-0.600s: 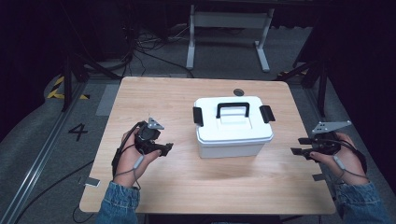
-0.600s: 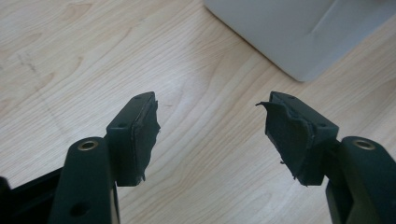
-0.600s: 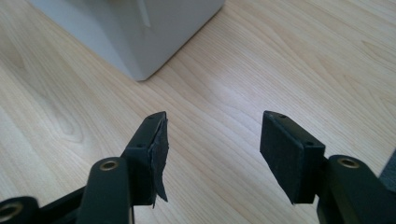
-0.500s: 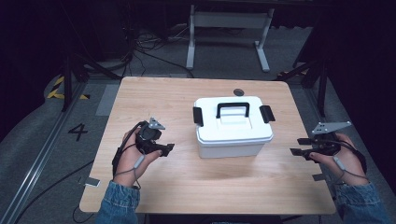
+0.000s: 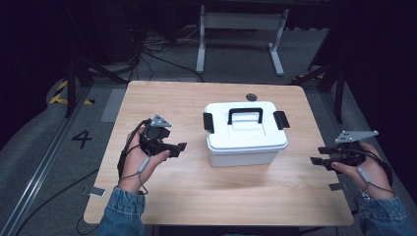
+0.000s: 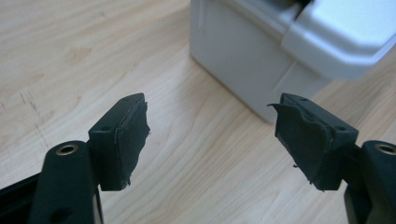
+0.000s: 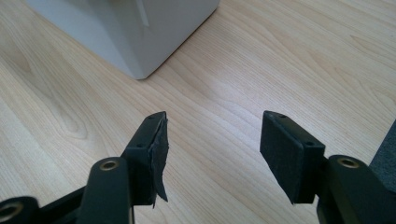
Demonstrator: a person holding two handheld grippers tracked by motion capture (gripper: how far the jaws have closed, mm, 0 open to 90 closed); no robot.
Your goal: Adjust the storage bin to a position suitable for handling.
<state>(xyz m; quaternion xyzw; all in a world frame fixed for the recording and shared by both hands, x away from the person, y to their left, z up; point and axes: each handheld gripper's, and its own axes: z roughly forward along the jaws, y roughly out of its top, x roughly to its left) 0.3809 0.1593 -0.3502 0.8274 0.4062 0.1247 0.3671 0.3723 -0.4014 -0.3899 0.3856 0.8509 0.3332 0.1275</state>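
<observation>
A white lidded box (image 5: 245, 133) with a black handle (image 5: 245, 114) and a black latch at each end stands in the middle of the wooden table (image 5: 196, 191). My left gripper (image 5: 179, 147) rests left of the box, held in a hand, jaws open and pointing at the box's left end. In the left gripper view the jaws (image 6: 210, 135) stand wide with bare wood between them and a box corner (image 6: 261, 56) just ahead. My right gripper (image 5: 317, 156) hovers right of the box, open and empty; the right gripper view shows its jaws (image 7: 212, 149) and the box corner (image 7: 135, 37).
A small dark round hole (image 5: 251, 97) sits in the tabletop behind the box. A metal frame stand (image 5: 241, 29) and cables lie on the dark floor beyond the table. Wood lies bare in front of the box and at both sides.
</observation>
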